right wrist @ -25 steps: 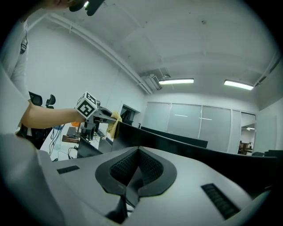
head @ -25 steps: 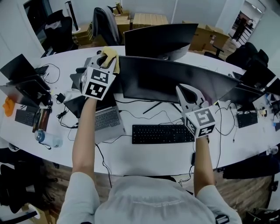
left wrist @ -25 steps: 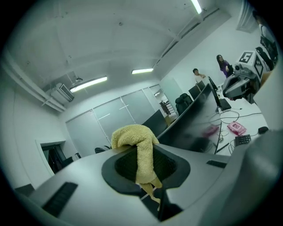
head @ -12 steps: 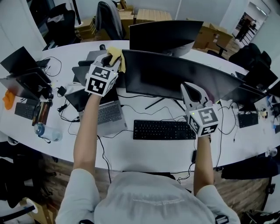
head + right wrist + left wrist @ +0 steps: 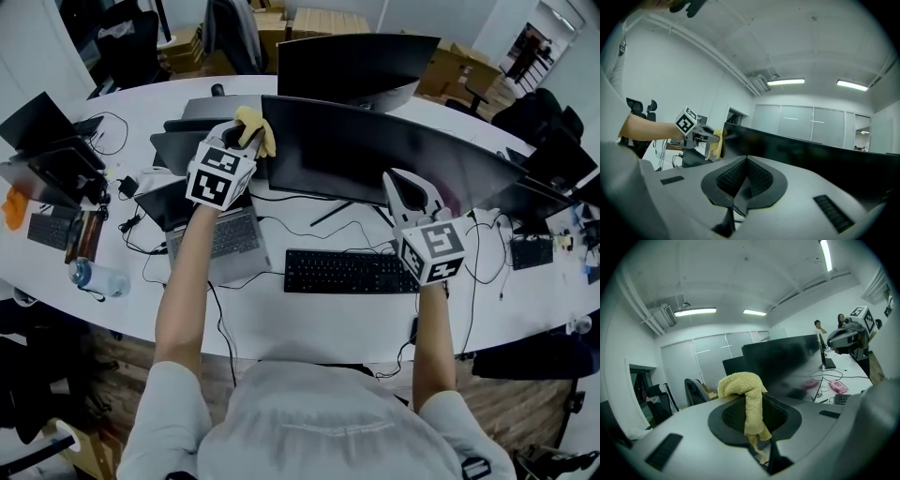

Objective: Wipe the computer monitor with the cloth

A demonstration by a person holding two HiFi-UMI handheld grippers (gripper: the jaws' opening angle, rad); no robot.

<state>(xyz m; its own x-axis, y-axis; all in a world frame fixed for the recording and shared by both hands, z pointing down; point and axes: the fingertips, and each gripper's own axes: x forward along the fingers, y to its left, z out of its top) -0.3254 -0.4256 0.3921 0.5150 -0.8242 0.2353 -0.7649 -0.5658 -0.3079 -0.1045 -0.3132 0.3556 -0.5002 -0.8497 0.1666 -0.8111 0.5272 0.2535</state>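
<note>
Office desk [image 5: 309,330]: cloth [image 5: 257,127] in left gripper [image 5: 247,141]

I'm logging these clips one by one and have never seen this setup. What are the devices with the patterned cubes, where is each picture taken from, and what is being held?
There is no robot here. A person holds a two-jaw tool in each hand, and the marker cubes are part of those tools. The head view looks down from the person's head onto a white table with a wide black computer monitor, a black keyboard and a grey laptop. The other two views ride on the tools and look along their jaws. The left tool is shut on a yellow terry cloth, held at the monitor's upper left corner. The right tool has its jaws together with nothing between them.
</note>
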